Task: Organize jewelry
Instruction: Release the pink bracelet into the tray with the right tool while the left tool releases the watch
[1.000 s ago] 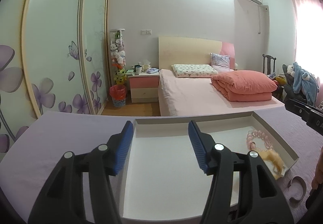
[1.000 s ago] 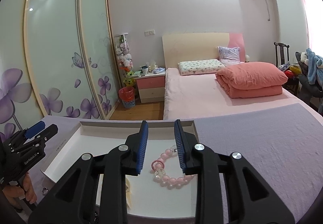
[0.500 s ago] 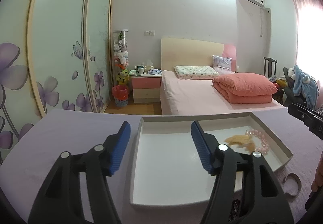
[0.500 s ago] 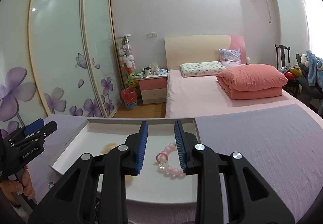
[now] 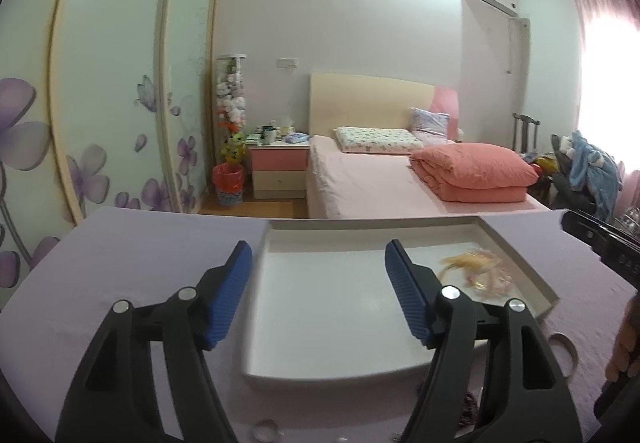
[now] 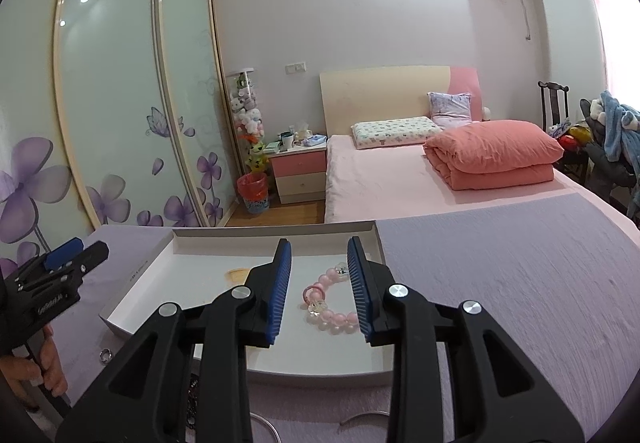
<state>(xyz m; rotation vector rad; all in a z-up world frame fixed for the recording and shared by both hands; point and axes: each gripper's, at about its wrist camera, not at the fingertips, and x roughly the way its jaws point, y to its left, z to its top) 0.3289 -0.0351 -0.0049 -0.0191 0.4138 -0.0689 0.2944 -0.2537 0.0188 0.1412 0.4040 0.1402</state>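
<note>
A white shallow tray sits on the lilac table. In it lie a pink bead bracelet and a small yellow-gold piece. My left gripper is open and empty above the tray's left half. My right gripper is open and empty, its blue pads either side of the bracelet and above it. A silver ring lies on the cloth left of the tray, a bangle to its right, dark beads near the front.
The lilac tablecloth covers the table. Thin silver bangles lie at the front edge. Beyond the table are a pink bed, a nightstand and a floral wardrobe.
Both grippers have pulled back and up a little from the tray. The right gripper's pads have spread slightly wider. The yellow piece and bracelet have shifted in the tray.
</note>
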